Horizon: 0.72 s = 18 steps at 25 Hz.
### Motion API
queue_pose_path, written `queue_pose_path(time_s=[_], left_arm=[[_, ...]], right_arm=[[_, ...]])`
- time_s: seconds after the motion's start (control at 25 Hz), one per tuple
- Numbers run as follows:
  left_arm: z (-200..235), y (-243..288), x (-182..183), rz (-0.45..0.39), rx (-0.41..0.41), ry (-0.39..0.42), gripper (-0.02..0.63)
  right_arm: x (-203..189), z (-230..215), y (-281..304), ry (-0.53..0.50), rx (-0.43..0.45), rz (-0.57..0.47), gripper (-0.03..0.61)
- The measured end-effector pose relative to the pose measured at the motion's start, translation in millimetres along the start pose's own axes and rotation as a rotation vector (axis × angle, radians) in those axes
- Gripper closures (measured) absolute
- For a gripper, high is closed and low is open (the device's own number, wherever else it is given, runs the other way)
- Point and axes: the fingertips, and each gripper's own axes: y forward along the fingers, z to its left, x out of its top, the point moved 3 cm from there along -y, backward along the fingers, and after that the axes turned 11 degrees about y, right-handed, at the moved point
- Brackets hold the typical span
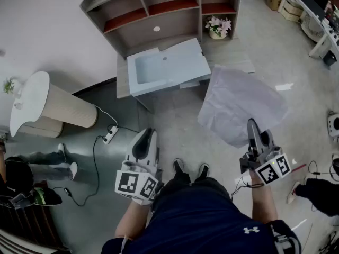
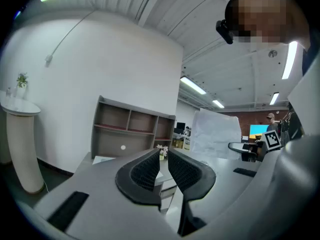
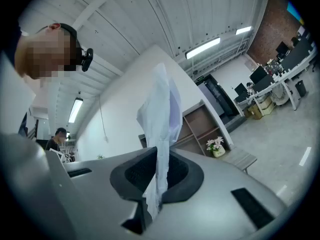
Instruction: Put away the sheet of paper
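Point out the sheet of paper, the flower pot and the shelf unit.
sheet of paper (image 1: 241, 102), head view, middle of the sheet.
flower pot (image 1: 217, 34), head view, the pot's side.
shelf unit (image 1: 172, 6), head view, its red middle shelf.

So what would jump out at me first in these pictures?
Your eye goes first to the big white sheet of paper, pinched by its edge in the right tool and fanning out in front of it. Next comes the left tool beside it, holding nothing, and beyond them a grey shelf unit with a small pot of flowers near its right end.
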Motion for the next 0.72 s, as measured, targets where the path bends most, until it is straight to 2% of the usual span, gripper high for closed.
queue_pose_path(time_s=[0.16, 0.32, 0.48, 0.72], left_arm=[[28.0, -17.1, -15.1, 0.003, -0.019, -0.028, 0.549], [58.0, -36.2, -19.5, -0.023, 0.019, -0.033, 0.549], [76.7, -48.7, -14.9, -0.062, 0.056, -0.005, 0.549], [100.9, -62.2, -16.5, -0.069, 0.108, -0.01, 0.549]], right_arm=[[-22.7, 15.8, 5.7, -0.014, -0.053, -0.003, 0.555], [-37.0, 33.9, 11.8, -0.012, -0.069, -0.003, 0.555], [-39.3, 40.5, 20.3, -0.017, -0.072, -0.003, 0.555], [-42.5, 44.1, 30.3, -0.006, -0.073, -0.003, 0.555]])
